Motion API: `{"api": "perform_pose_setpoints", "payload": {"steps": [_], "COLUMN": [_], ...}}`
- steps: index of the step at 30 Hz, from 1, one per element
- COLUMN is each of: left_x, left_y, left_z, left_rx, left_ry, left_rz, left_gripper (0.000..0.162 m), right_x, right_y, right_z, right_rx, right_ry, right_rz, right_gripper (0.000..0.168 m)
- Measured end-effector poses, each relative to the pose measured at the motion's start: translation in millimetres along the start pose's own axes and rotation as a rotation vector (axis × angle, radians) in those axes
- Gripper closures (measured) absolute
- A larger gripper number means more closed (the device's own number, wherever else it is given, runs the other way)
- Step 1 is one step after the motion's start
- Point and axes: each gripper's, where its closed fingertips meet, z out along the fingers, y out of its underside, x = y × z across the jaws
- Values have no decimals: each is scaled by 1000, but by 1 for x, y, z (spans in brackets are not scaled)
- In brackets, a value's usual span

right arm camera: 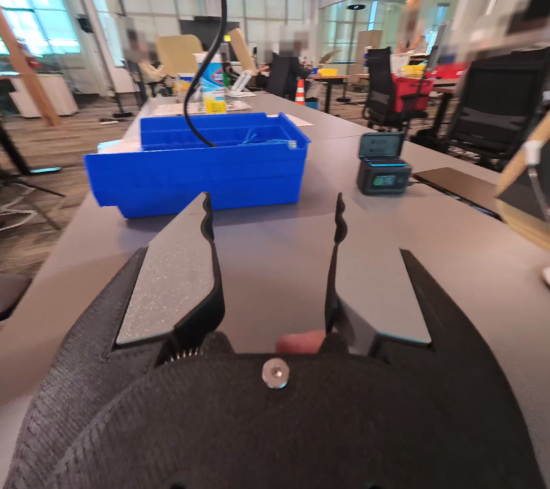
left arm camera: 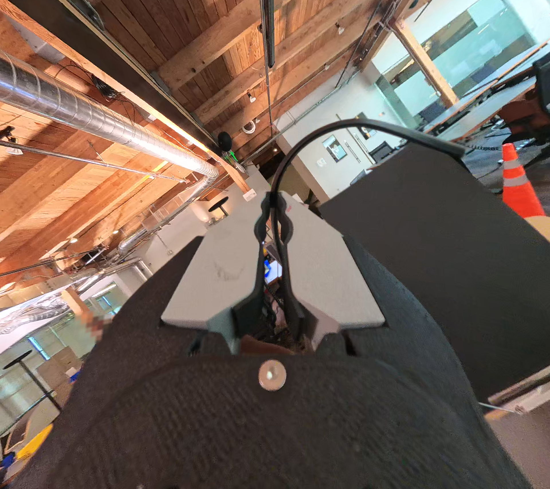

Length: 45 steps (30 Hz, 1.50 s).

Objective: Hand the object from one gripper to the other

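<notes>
This is an open-plan office used as a lab or workshop, with a timber plank ceiling (left arm camera: 190, 28) on heavy beams and a bare metal air duct (left arm camera: 98, 117) running beneath it. Long grey tables (right arm camera: 297, 236) with black office chairs (right arm camera: 500, 106) stand among glass-walled rooms (left arm camera: 488, 40). An orange traffic cone (left arm camera: 519, 177), a blue parts bin (right arm camera: 196, 171) and a canister of wipes (right arm camera: 212, 82) point to hands-on work.

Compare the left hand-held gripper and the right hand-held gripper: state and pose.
The left hand-held gripper is shut on a thin black cable; the right hand-held gripper is open and empty. The left points up at the wooden plank ceiling; the right points level across the grey table toward the blue plastic bin, where the cable hangs down. Both have grey fingers with black wavy pads.
</notes>
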Motion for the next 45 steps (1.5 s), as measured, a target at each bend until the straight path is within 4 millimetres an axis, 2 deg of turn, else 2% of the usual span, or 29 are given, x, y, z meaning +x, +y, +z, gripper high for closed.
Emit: {"api": "perform_pose_setpoints", "payload": {"steps": [4,7,11,15,18,22,25,28,31,32,33,34,36,39,42,45], "left_x": [31,53,87,100,91,46,31,34,49,56,63,70,82,100,115,142], "left_y": [18,12,-15,-58,-93,-136,-149,-149,-132,-121,-109,-96,-64,-5,67,145], "left_z": [5,9,9,3,1,4,5,3,4,5,8,11,17,24,24,12], "left_rx": [-39,-32,12,86,142,235,242,223,189,169,146,122,68,-10,-86,-167], "left_ry": [93,141,247,300,296,179,149,148,161,167,172,179,190,181,137,108], "left_rz": [-65,-75,-141,-176,-224,-291,-330,-303,-279,-270,-261,-261,-266,-290,-329,-320], "left_gripper": [162,161,161,161,161,161,161,161,161,161,161,161,161,161,161,161], "right_x": [-16,-27,-34,-33,-30,-33,-40,-44,-45,-47,-51,-55,-55,-40,-10,24], "right_y": [10,17,13,5,1,-1,-2,-7,-17,-20,-24,-28,-36,-36,-19,-3], "right_z": [9,16,20,18,15,14,15,14,10,7,4,-1,-8,-10,-8,-12], "right_rx": [-42,-66,-59,-26,-8,-2,-4,14,48,60,72,87,122,102,5,-78], "right_ry": [-70,-92,-85,-81,-78,-87,-96,-87,-76,-91,-112,-142,-155,-125,-28,126], "right_rz": [25,10,-11,14,35,31,2,-33,-46,-41,-45,-65,-78,-34,31,13], "right_gripper": [84,77,77,77,75,75,75,72,72,82,117,168,168,168,163,156]}}
